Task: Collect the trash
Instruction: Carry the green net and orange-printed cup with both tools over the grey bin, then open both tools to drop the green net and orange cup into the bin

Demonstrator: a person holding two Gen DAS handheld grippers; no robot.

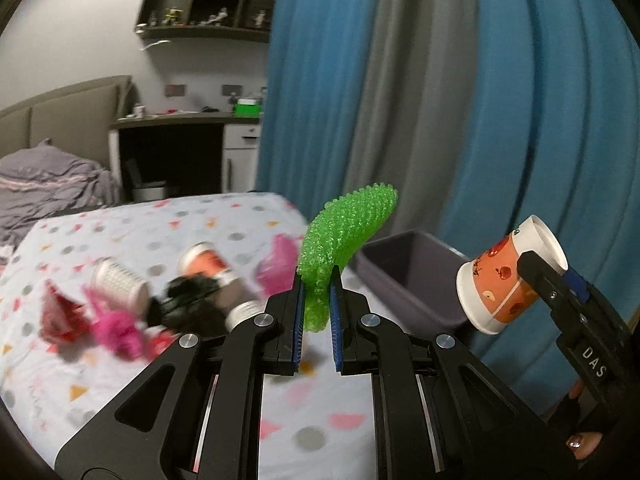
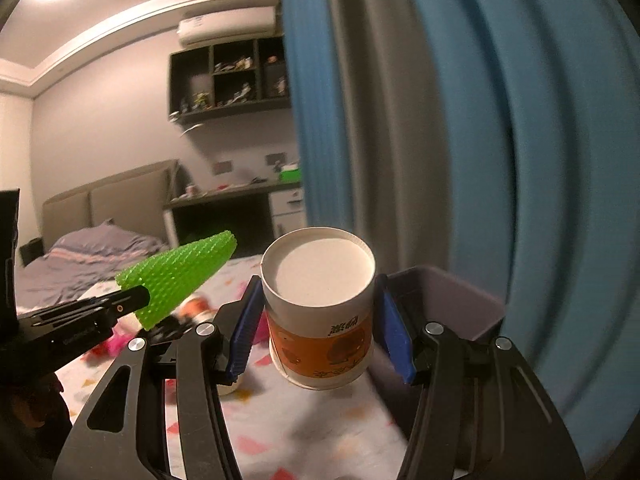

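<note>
Far left on the bed's patterned sheet [image 1: 132, 224] there's a heap of leftover trash: a red wrapper [image 1: 60, 316], a pink crumpled bit [image 1: 116, 330], a white ribbed cup [image 1: 120, 284] lying on its side, something black [image 1: 188, 300] and an orange can [image 1: 208, 264] tipped over. That pile is pretty smeared, so I'm only guessing at what the black lump is.

Moving right, the left gripper [image 1: 316, 308] is clamped tight on a green bubble-wrap strip [image 1: 344, 232], which sticks up and curls over to the right above the blue pads.

Behind and just right of that sits a grey bin [image 1: 412, 280] at the edge of the bed, up against the blue curtain [image 1: 500, 100].

Furthest right, the right gripper [image 2: 320, 324] is squeezing an orange paper cup [image 2: 320, 320] by its sides, held up in the air near the bin [image 2: 452, 300], its white end facing the wrist camera. In the left wrist view the cup [image 1: 508, 276] is tilted, lying roughly sideways.
</note>
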